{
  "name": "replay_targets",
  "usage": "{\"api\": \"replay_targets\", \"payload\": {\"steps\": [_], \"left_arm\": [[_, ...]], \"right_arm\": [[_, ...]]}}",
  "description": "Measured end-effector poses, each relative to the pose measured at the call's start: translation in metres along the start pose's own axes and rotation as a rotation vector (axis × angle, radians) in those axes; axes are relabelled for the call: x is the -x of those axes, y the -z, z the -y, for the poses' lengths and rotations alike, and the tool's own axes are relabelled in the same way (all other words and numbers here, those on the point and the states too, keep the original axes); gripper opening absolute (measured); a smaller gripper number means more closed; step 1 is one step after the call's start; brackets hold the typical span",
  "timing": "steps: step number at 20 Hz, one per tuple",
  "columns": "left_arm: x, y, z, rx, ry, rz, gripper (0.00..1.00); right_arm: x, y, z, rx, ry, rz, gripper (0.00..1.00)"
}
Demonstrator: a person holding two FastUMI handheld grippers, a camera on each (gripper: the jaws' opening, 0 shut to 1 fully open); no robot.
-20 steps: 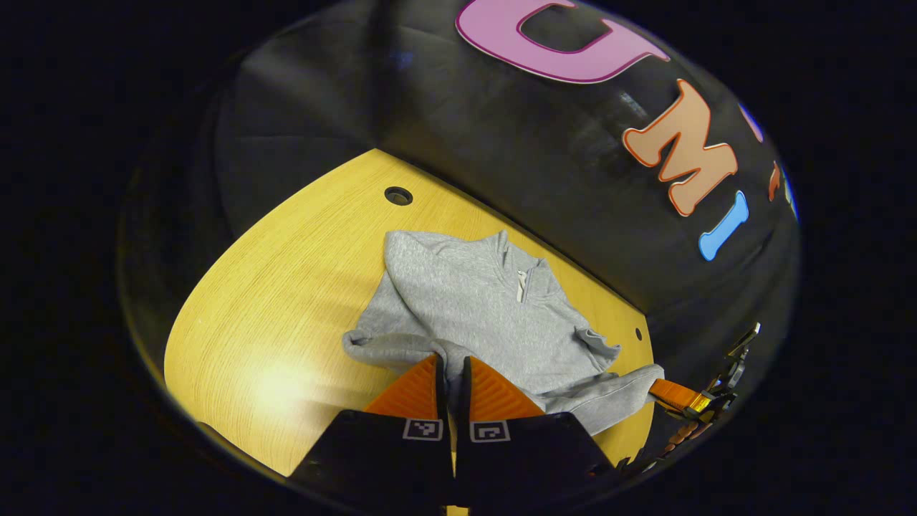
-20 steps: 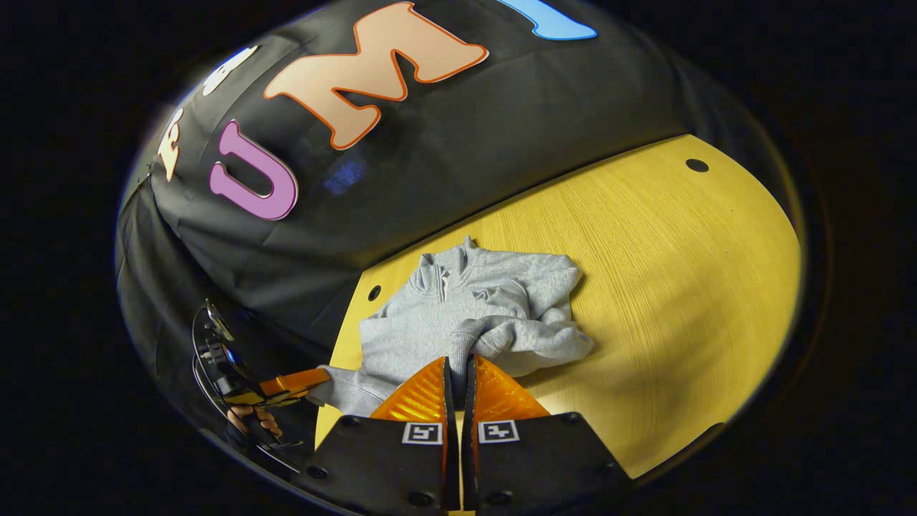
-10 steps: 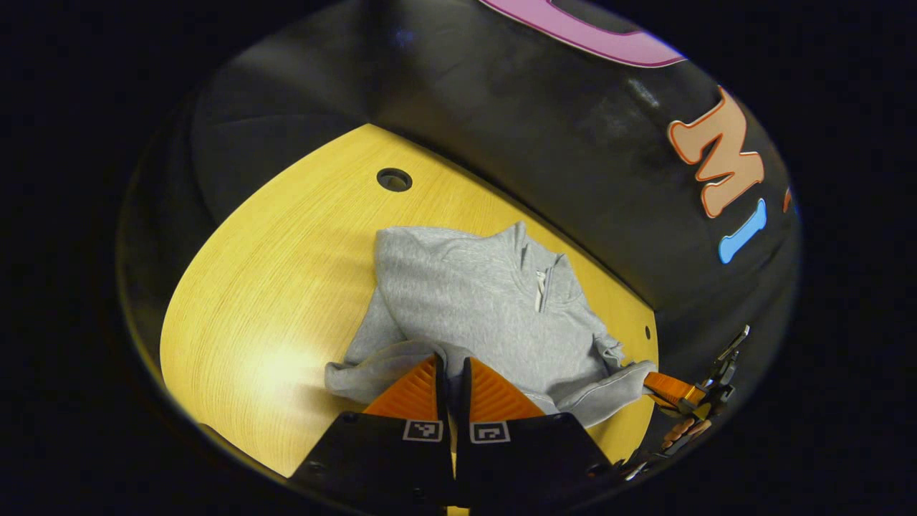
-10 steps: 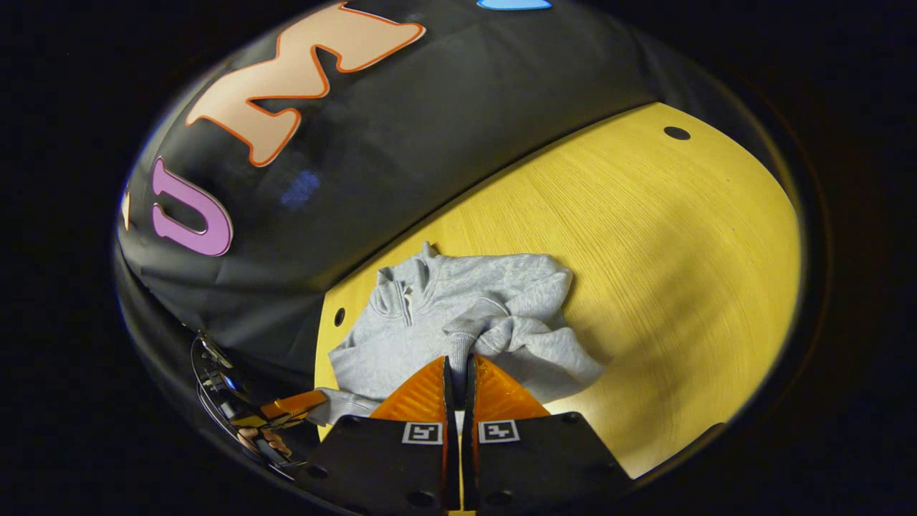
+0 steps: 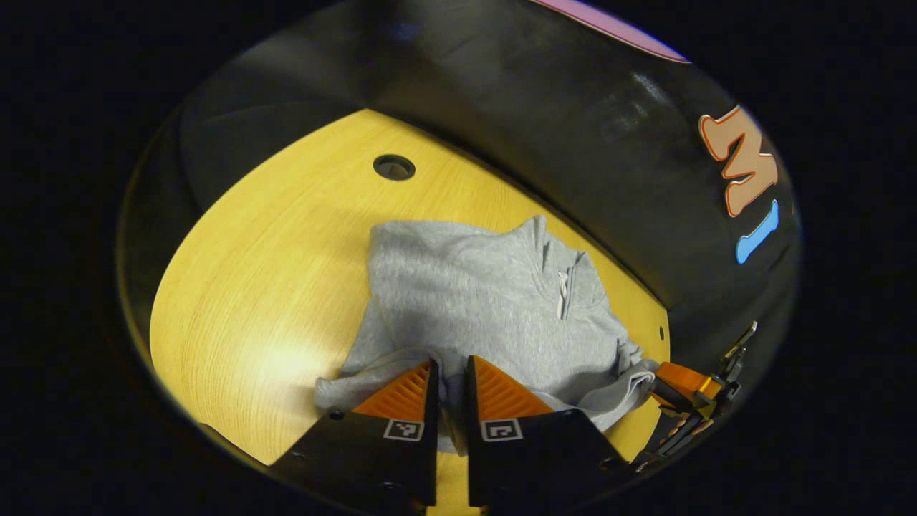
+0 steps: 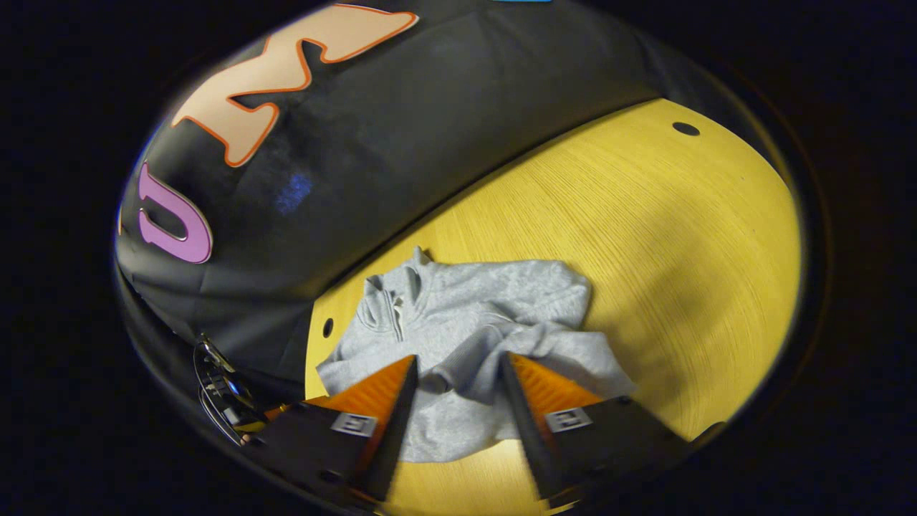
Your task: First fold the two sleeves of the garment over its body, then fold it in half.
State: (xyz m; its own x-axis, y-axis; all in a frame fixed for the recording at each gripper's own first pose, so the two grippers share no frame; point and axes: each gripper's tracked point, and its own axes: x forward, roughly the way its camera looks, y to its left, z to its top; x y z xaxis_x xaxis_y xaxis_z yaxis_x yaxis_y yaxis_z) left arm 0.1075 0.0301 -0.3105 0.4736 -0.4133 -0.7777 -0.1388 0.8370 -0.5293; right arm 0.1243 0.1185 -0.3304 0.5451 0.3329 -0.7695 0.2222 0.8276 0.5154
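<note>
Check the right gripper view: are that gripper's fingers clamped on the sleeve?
No: the right gripper stands wide open, with the grey sleeve lying loose between its orange fingers.

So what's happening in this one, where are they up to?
A person is folding a grey zip-neck sweatshirt on a yellow wooden table with two hand-held tongs. The right tongs stand open over a sleeve that lies bunched across the body. The left tongs are slightly parted at the other sleeve, near the garment's edge; whether they grip it is unclear. The fold in half is not yet done.
</note>
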Motion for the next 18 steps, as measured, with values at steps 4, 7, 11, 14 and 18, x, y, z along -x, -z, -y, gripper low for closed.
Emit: {"api": "replay_targets", "payload": {"steps": [4, 7, 11, 14, 18], "left_arm": [[0.018, -0.049, 0.009, -0.040, -0.021, 0.224, 1.00], [0.044, -0.067, 0.019, -0.135, -0.062, 0.341, 0.96], [0.084, -0.074, 0.038, -0.320, -0.142, 0.456, 0.96], [0.124, -0.068, 0.056, -0.394, -0.173, 0.542, 0.96], [0.178, -0.046, 0.066, -0.444, -0.228, 0.648, 0.95]], "right_arm": [[0.022, -0.034, 0.006, 0.182, 0.070, 0.159, 0.98], [0.055, -0.053, 0.002, 0.274, 0.079, 0.273, 0.98], [0.117, -0.073, -0.013, 0.431, 0.078, 0.455, 0.99], [0.164, -0.079, -0.017, 0.540, 0.088, 0.575, 0.99], [0.217, -0.068, -0.019, 0.605, 0.042, 0.662, 0.99]]}}
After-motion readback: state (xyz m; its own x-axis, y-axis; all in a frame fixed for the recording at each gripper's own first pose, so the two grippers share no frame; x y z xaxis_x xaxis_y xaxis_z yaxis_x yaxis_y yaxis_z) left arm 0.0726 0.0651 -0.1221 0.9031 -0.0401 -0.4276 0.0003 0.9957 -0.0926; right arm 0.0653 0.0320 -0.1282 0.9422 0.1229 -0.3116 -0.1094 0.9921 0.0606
